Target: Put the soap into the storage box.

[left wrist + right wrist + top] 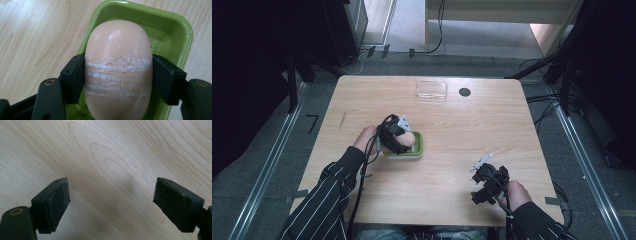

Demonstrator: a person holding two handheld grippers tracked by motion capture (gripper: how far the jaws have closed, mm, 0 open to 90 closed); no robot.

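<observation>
Here, pink soap [118,72] sits over green tray [180,27].

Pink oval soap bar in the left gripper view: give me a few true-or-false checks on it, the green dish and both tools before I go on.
1. The left tool is shut on the pink oval soap bar. True.
2. The soap bar is over the green plastic dish. True.
3. The right tool holds a lid. False: its jaws stand open over bare wooden table.
4. The clear plastic lid sits on the dish. False: it lies apart, near the table's far edge.
5. The soap's surface is smooth and unmarked. False: white scrape lines cross it.
</observation>
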